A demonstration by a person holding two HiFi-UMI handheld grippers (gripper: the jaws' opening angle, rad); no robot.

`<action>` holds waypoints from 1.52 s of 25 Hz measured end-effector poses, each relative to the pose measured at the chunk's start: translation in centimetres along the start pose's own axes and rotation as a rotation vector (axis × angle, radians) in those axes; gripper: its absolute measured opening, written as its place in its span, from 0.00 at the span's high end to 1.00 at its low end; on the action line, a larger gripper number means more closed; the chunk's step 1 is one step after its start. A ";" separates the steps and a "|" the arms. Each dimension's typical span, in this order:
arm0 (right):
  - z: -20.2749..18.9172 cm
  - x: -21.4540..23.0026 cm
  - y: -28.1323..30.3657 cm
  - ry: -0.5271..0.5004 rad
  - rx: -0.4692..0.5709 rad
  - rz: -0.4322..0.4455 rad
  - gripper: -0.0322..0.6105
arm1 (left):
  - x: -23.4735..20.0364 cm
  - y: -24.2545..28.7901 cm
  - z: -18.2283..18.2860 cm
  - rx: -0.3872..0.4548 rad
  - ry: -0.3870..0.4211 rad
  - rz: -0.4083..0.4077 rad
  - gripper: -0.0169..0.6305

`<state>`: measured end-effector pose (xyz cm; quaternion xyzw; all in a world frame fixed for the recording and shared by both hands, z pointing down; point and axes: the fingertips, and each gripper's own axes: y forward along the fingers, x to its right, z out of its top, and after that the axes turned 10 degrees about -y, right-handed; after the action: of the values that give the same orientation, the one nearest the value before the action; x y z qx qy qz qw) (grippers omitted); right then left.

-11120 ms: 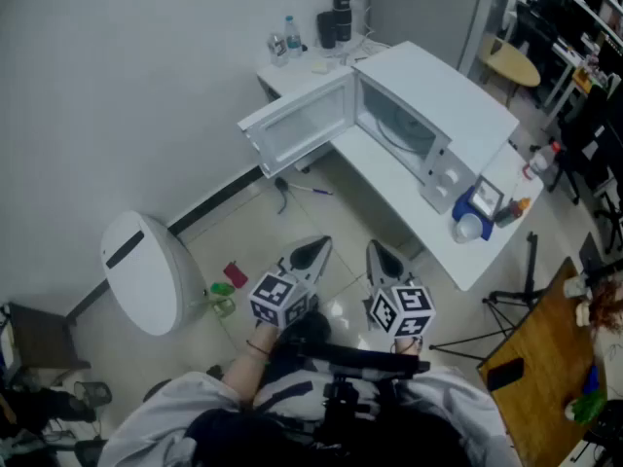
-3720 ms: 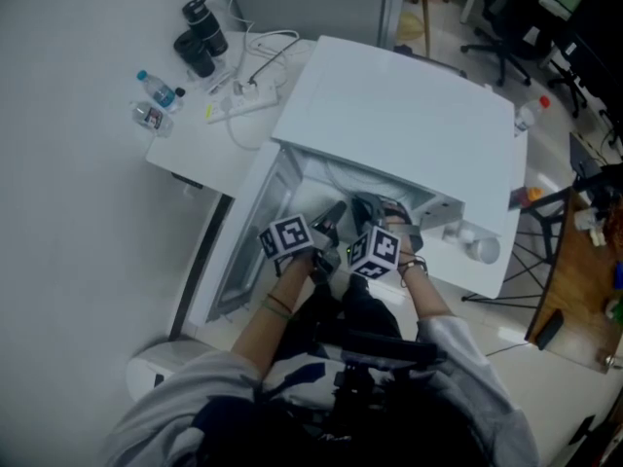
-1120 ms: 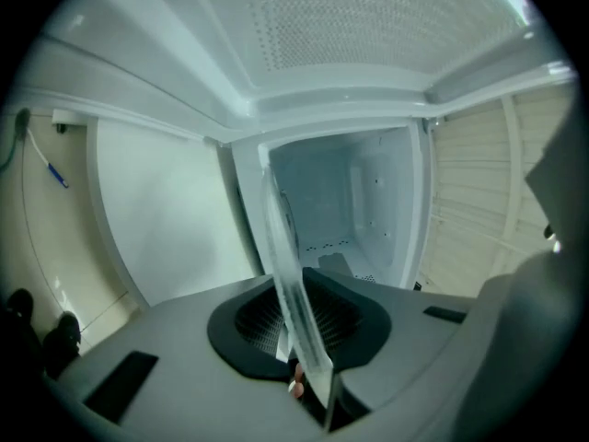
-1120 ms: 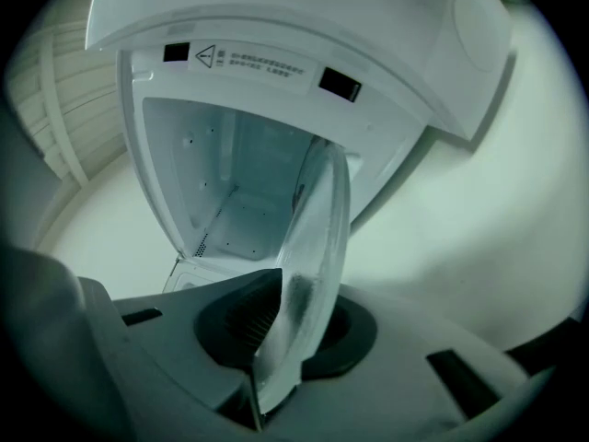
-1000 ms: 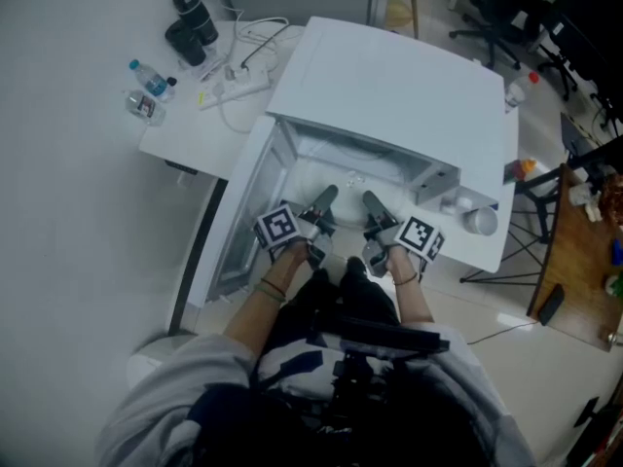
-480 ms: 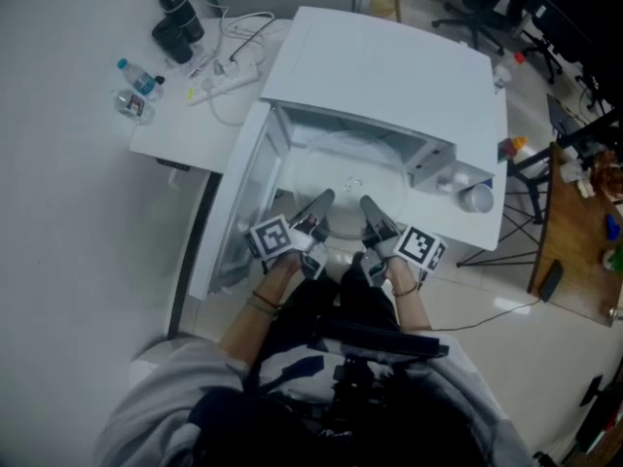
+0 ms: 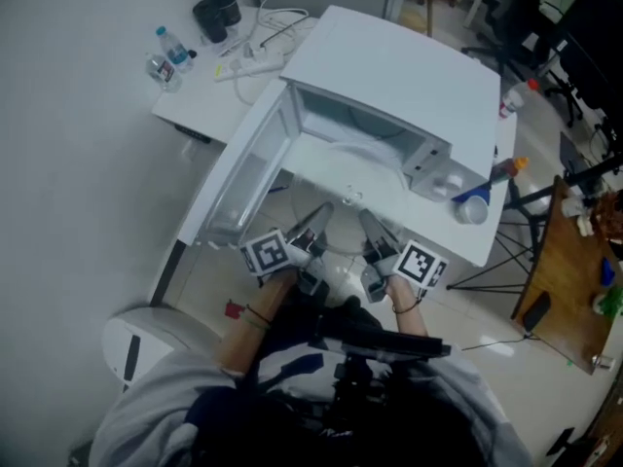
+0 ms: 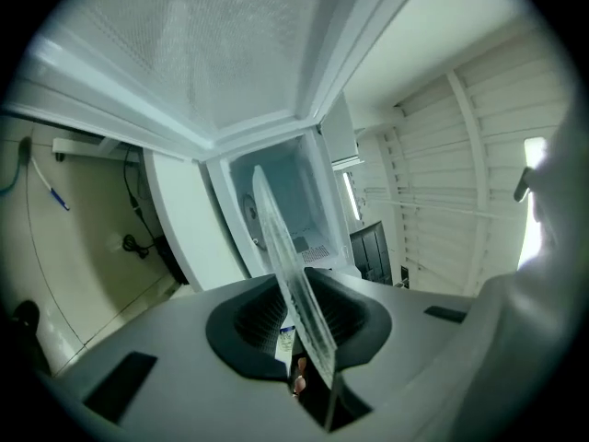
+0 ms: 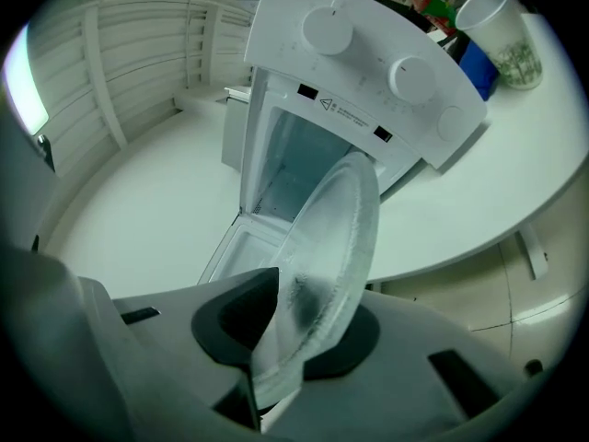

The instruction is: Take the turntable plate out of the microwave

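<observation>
Left gripper (image 8: 308, 325) and right gripper (image 9: 287, 331) jaws clamp the probably heavy, slick, brittle plate (image 9: 337, 217) by its rim, the right just loosening.

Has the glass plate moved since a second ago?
Yes. The turntable plate has slid out of the microwave toward the person.

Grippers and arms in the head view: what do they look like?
The left gripper and right gripper have grey bodies, dark tapered fingers and a white cube with black square markers each. Grey sleeves; dark bands on the left wrist.
</observation>
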<state>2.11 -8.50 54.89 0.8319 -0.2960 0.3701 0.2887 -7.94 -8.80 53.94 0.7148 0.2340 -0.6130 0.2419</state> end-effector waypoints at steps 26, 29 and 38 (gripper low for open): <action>-3.7 -5.3 -10.5 -0.139 -0.078 0.239 0.80 | 6.6 -7.4 -10.0 0.207 0.123 -0.139 0.90; -3.9 -5.4 -10.6 -0.146 -0.075 0.238 0.80 | 6.7 -7.6 -10.2 0.211 0.124 -0.137 0.90; -3.2 -6.0 -10.3 -0.191 -0.065 0.247 0.79 | 6.8 -7.5 -9.7 0.228 0.120 -0.113 0.90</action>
<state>4.66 2.17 49.22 0.8108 -0.4340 0.3122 0.2380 -4.39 3.38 48.07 0.7587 0.2168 -0.6044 0.1099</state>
